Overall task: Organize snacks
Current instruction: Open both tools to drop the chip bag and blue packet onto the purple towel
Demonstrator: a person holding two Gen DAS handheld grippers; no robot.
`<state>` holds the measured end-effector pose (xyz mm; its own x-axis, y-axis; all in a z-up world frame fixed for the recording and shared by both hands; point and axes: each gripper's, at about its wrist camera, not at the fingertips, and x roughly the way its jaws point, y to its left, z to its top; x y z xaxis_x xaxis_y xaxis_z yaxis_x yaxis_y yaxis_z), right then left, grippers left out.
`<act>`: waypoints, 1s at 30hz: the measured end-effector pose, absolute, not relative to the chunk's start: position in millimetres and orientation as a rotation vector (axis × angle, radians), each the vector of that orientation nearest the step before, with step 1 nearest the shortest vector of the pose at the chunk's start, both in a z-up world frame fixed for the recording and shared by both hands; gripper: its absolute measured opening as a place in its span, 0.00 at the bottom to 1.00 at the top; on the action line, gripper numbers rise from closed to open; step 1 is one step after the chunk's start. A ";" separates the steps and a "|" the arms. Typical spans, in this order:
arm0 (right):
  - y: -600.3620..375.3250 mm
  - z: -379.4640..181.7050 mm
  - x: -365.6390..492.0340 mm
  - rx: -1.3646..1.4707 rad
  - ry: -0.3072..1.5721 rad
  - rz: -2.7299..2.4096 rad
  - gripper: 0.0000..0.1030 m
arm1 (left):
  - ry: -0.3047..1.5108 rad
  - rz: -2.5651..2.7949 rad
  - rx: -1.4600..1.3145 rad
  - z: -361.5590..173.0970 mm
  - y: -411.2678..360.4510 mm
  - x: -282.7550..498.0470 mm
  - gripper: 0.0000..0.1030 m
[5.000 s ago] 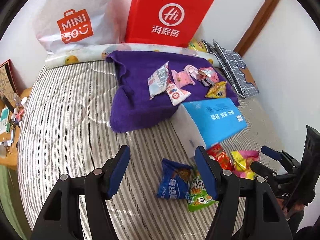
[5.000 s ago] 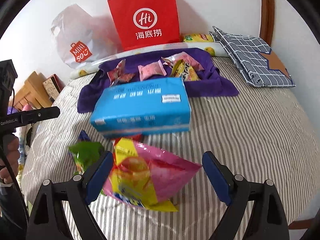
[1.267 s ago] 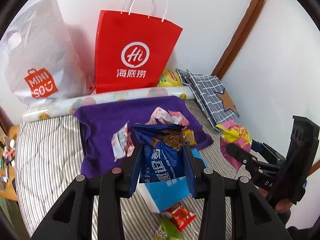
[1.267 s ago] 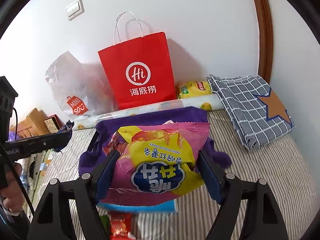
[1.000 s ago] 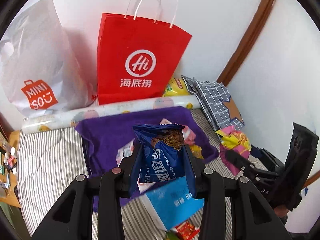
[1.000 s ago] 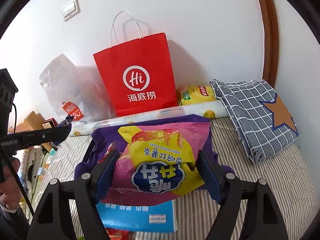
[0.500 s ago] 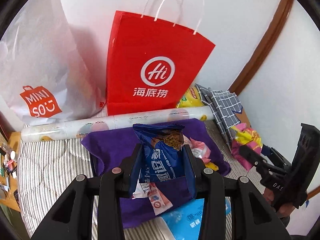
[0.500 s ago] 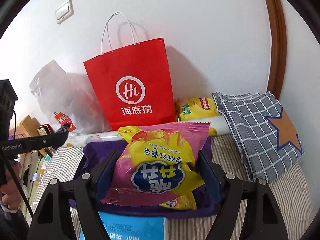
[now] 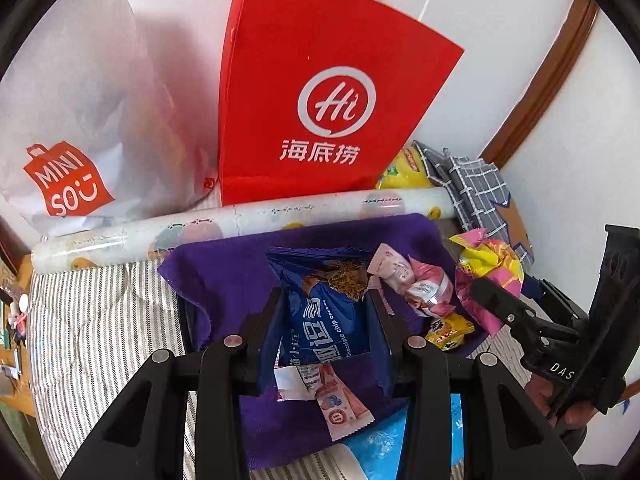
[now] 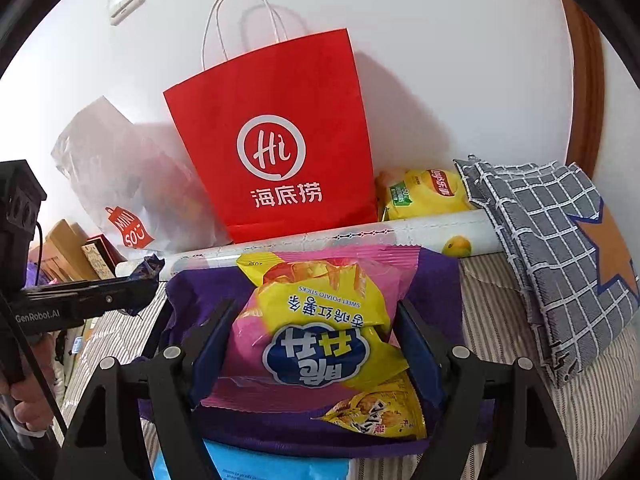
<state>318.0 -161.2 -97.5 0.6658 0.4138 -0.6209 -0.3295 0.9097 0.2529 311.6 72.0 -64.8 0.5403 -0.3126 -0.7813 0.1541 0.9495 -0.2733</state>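
My left gripper (image 9: 326, 340) is shut on a blue chocolate chip cookie packet (image 9: 324, 320), held above a purple towel (image 9: 224, 280) on the bed. Small pink and yellow snack packets (image 9: 416, 284) lie on that towel. My right gripper (image 10: 314, 340) is shut on a pink and yellow sweet potato sticks bag (image 10: 320, 320), also over the purple towel (image 10: 436, 292). A yellow snack packet (image 10: 376, 412) lies under it. The right gripper with its bag shows at the right of the left wrist view (image 9: 488, 276).
A red paper bag (image 10: 276, 140) and a white plastic bag (image 10: 120, 184) stand against the wall behind a patterned roll (image 10: 360, 236). A yellow chip bag (image 10: 424, 196) and a checked grey cloth (image 10: 552, 240) lie at the right. A blue tissue box (image 10: 260, 464) sits near me.
Both grippers, each holding its packet, have moved forward and down toward the purple towel and the red bag. The blue box has slid toward the bottom of both views.
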 end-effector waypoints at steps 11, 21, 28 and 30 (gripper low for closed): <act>-149.8 -118.7 319.5 0.080 0.775 0.487 0.75 | 1.029 -0.266 -0.170 -90.9 66.5 322.0 0.39; -147.5 -134.0 322.8 0.073 0.818 0.486 0.75 | 1.090 -0.264 -0.148 -111.0 57.1 325.9 0.39; -147.8 -135.4 322.4 0.069 0.813 0.484 0.76 | 1.113 -0.270 -0.128 -116.5 51.4 326.7 0.39; -148.1 -135.3 322.3 0.070 0.812 0.483 0.76 | 1.117 -0.271 -0.126 -117.8 50.5 326.7 0.39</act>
